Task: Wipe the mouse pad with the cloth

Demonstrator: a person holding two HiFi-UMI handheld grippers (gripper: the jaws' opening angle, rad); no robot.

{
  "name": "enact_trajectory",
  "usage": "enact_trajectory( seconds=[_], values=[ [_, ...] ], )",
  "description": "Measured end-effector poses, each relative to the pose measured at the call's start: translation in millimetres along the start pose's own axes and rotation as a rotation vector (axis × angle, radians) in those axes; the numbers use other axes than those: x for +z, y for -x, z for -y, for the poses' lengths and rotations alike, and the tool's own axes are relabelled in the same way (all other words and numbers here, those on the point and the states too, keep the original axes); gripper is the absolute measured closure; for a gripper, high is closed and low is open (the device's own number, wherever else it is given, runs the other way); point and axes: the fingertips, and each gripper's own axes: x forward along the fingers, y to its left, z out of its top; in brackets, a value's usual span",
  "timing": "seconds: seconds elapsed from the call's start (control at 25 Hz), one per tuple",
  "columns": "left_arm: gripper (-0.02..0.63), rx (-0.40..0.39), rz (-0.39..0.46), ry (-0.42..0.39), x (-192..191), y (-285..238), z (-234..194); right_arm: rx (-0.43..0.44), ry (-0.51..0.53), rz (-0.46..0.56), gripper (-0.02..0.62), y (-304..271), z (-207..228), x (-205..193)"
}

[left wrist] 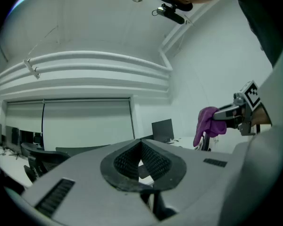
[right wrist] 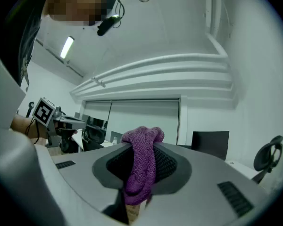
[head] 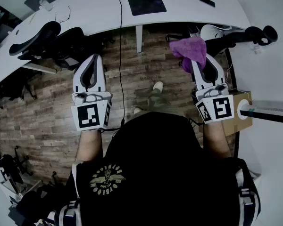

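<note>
Wood-plank floor point(head: 47, 121) fills the middle of the head view, with a curved white worktop point(head: 89, 8) along the far side. On the right half of that worktop the dark mouse pad point(head: 146, 4) lies flat, well apart from both grippers. The purple cloth point(head: 191, 50) hangs bunched over the floor near the worktop's right end, pinched in the jaws of the right gripper point(head: 200, 65). In the right gripper view those jaws are closed on a fold of the cloth. A lump of it sticks out past the tips and the rest drapes down between the pads.

The left gripper point(head: 92, 60) is held about level with it to the left, also over the floor. Its jaws are pressed together at the tips with nothing between them.

A black cable point(head: 121, 46) drops from the worktop to the floor between the two grippers. Black office chairs point(head: 42, 39) stand at the far left and another chair point(head: 254, 33) at the far right. A cardboard box point(head: 239, 114) sits just right of the right gripper's marker cube.
</note>
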Motion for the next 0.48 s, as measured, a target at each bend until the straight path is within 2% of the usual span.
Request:
enact_trajectory(
  seconds=[0.16,0.36,0.48],
  values=[
    [0.604,-0.015,-0.003,-0.009,-4,-12,-3,-0.009,-0.032,0.002,0.502,-12,6,-9],
    [0.604,-0.013,0.061,0.046,7,-52,-4,0.003,-0.114,0.048,0.502,-42,16,-6],
    [0.604,-0.057,0.094,-0.005,27,-79,7,0.036,-0.106,0.093,0.502,-61,16,1]
  ],
)
